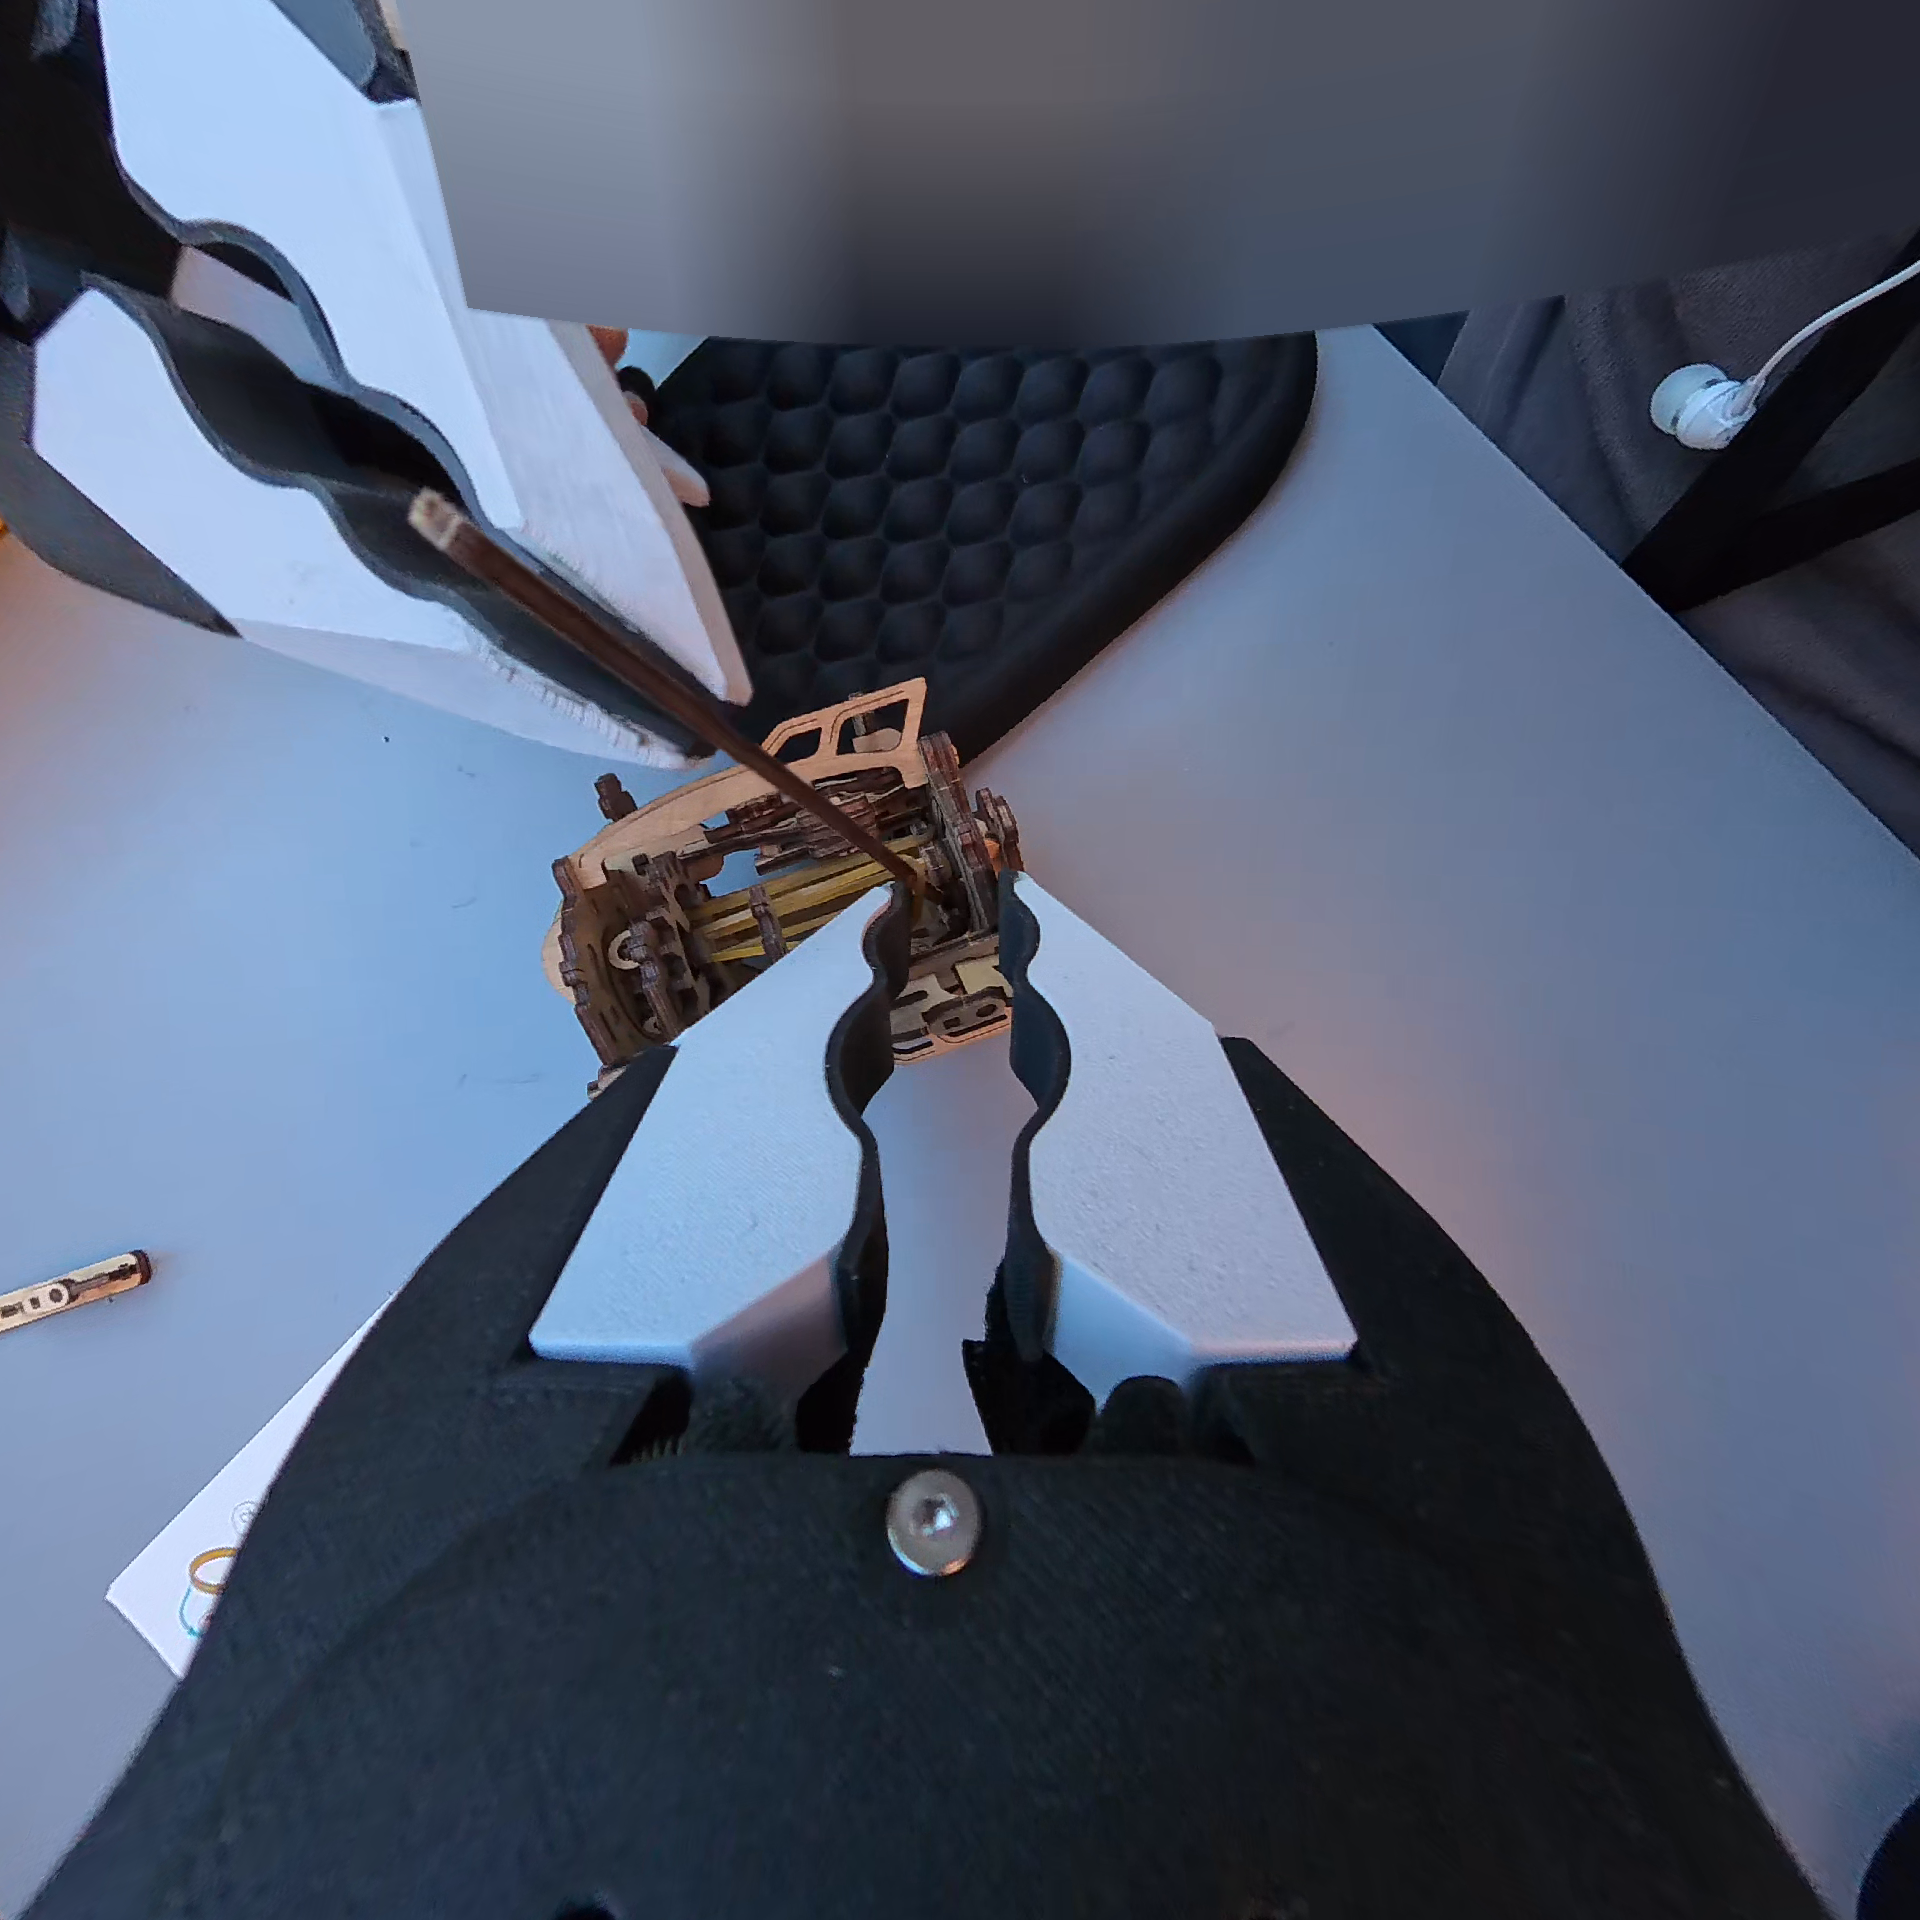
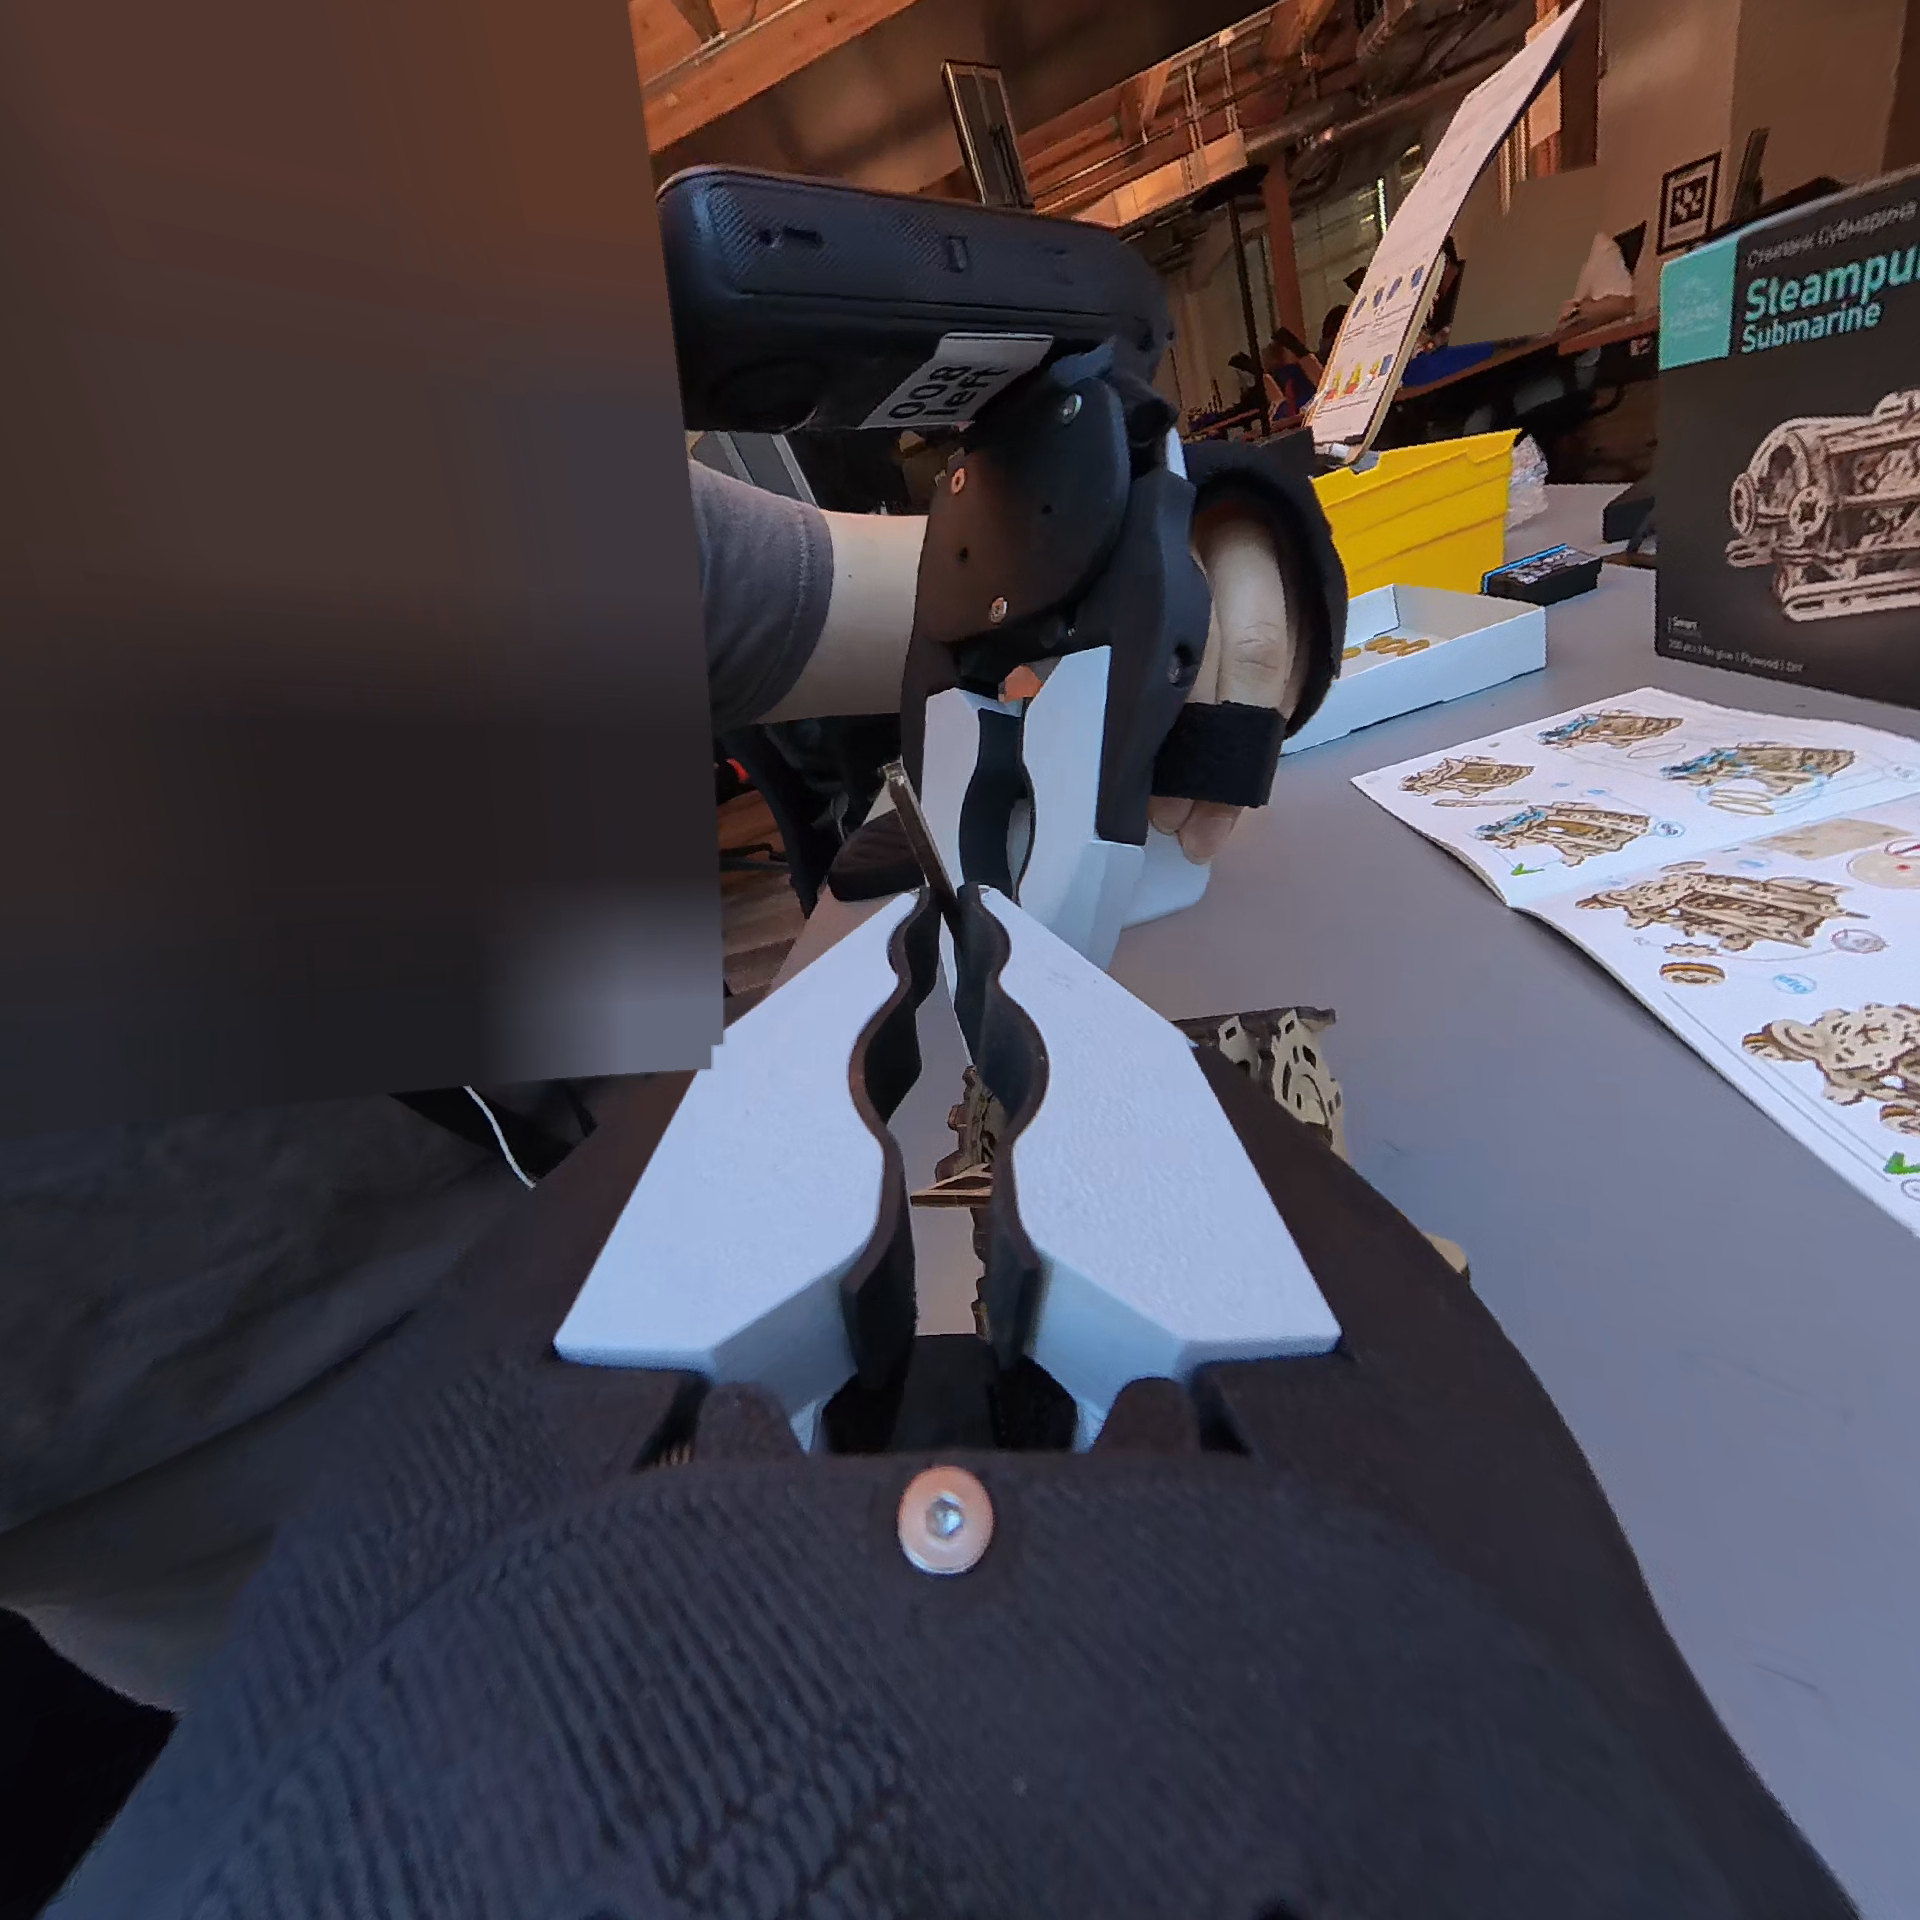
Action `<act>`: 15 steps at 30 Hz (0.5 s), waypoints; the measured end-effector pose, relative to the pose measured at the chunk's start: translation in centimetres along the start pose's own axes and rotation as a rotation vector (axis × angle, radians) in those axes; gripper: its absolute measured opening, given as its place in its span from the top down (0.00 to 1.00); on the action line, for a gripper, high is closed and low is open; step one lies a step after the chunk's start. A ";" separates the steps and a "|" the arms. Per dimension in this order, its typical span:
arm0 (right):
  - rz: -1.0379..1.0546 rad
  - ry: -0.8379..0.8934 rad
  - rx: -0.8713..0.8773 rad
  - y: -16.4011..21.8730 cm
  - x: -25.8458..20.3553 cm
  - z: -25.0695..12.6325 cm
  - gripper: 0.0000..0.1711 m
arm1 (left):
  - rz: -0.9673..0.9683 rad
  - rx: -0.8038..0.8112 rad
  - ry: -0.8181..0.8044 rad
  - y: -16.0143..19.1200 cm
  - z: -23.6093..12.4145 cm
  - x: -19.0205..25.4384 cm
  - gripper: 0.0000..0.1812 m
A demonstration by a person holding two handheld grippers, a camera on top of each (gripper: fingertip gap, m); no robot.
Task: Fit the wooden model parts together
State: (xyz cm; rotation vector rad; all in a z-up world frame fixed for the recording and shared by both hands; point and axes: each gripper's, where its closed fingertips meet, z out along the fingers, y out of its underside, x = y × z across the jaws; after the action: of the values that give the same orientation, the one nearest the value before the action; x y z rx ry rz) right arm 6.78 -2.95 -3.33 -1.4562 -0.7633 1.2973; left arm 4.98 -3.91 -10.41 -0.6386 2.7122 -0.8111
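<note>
Right claw [image 2: 940, 904] clamped on a thin wooden rod [image 1: 665, 686], its tip entering the wooden model [image 1: 790, 904] near the desk [image 1: 1351, 831] edge; left claw [image 1: 951, 894], slightly apart, steadies the model. Advisable: keep rod aligned, push gently.

R tool [image 2: 943, 920] pinching thin wooden stick [image 2: 920, 826] above model [image 2: 1283, 1070]

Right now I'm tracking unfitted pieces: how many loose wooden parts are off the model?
2: a thin dark wooden stick pinched in the right gripper, and a small flat wooden strip lying on the grey table. Others may be hidden.
</note>
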 end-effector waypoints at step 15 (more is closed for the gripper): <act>-0.246 0.048 -0.075 0.4 -1.1 0.6 1.00 | 0.026 -0.014 -0.022 0.0 0.0 0.3 0.96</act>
State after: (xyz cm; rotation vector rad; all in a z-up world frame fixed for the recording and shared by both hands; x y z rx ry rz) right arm 5.87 -3.92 -3.25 -1.3978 -0.9361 1.0531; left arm 4.77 -4.05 -10.47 -0.6107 2.7031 -0.7752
